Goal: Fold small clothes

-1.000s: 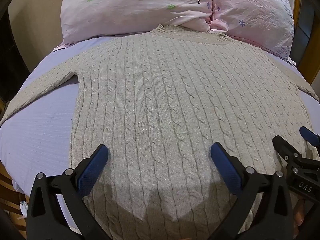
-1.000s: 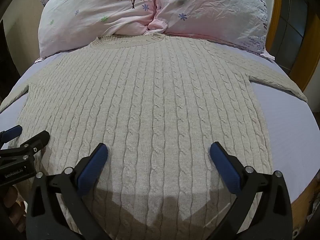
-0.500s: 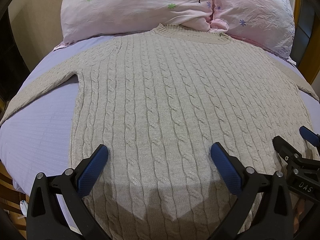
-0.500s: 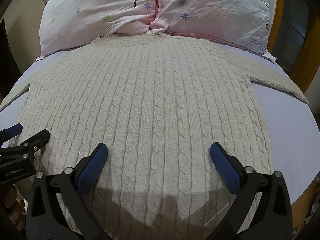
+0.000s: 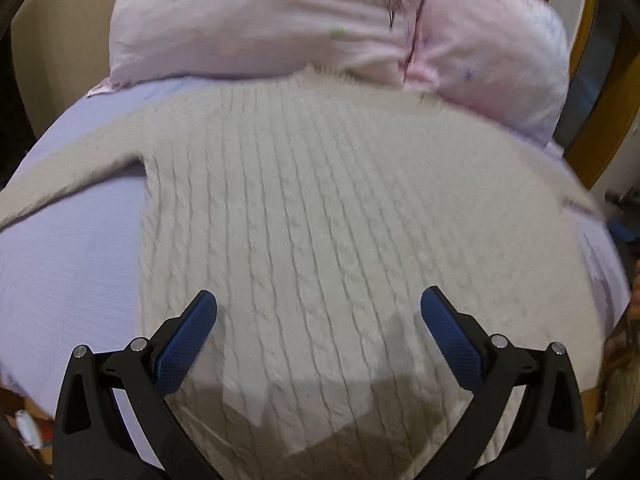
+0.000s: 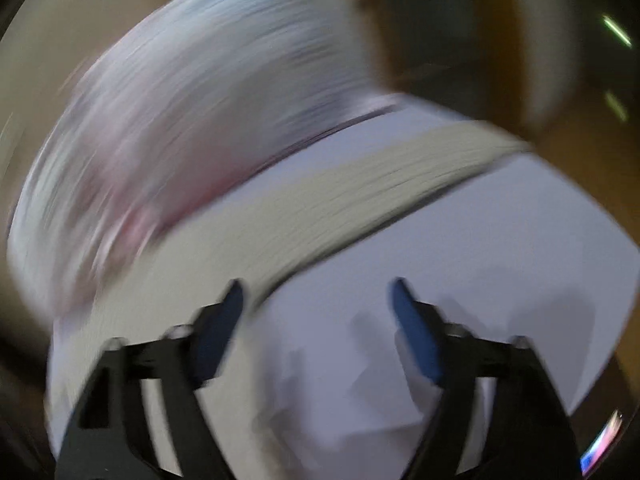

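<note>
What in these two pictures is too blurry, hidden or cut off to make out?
- Right wrist view: motion blur smears the pillows and sweater sleeve; no knit pattern shows.
- Left wrist view: the sweater hem is hidden behind the left gripper.
- Left wrist view: the pillow print is blurred.

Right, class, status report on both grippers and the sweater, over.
Left gripper open above the sweater body. Right gripper open over the bedsheet by one sleeve; view blurred. Sweater flat, unfolded. Pillows at the collar.
</note>
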`<state>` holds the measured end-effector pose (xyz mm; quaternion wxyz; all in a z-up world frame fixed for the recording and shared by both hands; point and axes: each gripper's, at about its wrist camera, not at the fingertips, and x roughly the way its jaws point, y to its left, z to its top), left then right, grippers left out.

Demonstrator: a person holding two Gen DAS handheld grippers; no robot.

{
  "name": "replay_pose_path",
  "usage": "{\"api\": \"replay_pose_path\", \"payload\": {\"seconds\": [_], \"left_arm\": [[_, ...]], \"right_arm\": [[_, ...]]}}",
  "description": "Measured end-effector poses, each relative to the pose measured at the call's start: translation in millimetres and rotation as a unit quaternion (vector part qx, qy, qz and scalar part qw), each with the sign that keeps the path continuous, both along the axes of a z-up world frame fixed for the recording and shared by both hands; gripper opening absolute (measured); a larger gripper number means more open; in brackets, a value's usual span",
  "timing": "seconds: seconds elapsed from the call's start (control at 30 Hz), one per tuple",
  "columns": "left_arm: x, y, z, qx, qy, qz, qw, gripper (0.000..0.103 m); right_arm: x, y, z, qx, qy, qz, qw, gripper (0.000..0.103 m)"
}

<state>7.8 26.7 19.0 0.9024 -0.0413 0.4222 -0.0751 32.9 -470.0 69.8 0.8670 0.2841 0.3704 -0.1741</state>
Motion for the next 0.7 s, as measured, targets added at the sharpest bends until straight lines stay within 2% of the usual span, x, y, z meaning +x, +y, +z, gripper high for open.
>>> {"api": "replay_pose_path", "payload": {"seconds": [0.03, 0.07, 0.1, 0.17, 0.23, 0.3, 0.37, 0.47, 0.5, 0.53, 0.57, 0.63, 0.7], "left_arm": [[0, 5, 6, -0.008, -0.022, 0.001, 0.9997, 0.102], [-3, 13, 13, -0.015, -0.059, 0.004, 0.9981, 0.102], [-3, 17, 16, -0.017, -0.078, 0.007, 0.9968, 0.102], [-2, 28, 25, -0.015, -0.125, 0.018, 0.9919, 0.102], [2, 35, 28, -0.014, -0.130, 0.026, 0.9911, 0.102], [9, 48, 28, -0.027, -0.125, 0.041, 0.9909, 0.102], [12, 62, 27, -0.047, -0.123, 0.063, 0.9892, 0.102], [10, 81, 23, -0.064, -0.118, 0.090, 0.9869, 0.102], [10, 90, 23, -0.071, -0.117, 0.101, 0.9854, 0.102], [10, 98, 22, -0.079, -0.117, 0.110, 0.9839, 0.102], [10, 102, 22, -0.083, -0.117, 0.115, 0.9829, 0.102], [7, 121, 20, -0.096, -0.117, 0.136, 0.9790, 0.102], [3, 139, 20, -0.106, -0.118, 0.160, 0.9743, 0.102]], "right_arm": [[1, -48, -1, 0.023, 0.003, -0.066, 0.998, 0.047], [3, -75, -3, 0.036, 0.003, -0.099, 0.994, 0.042], [5, -103, -7, 0.053, 0.005, -0.133, 0.990, 0.040], [11, -138, -18, 0.085, 0.008, -0.168, 0.982, 0.036], [19, -167, -33, 0.129, 0.014, -0.188, 0.973, 0.036], [26, -183, -49, 0.176, 0.014, -0.199, 0.964, 0.036], [33, -189, -62, 0.199, 0.024, -0.205, 0.958, 0.035], [42, -189, -64, 0.188, 0.017, -0.219, 0.957, 0.034], [43, -191, -65, 0.186, 0.010, -0.223, 0.957, 0.030], [47, -192, -67, 0.183, 0.008, -0.224, 0.957, 0.014], [53, -194, -71, 0.178, 0.012, -0.223, 0.958, 0.008], [57, -192, -71, 0.167, 0.006, -0.226, 0.960, 0.007], [59, -173, -47, 0.122, -0.023, -0.208, 0.970, 0.006]]}}
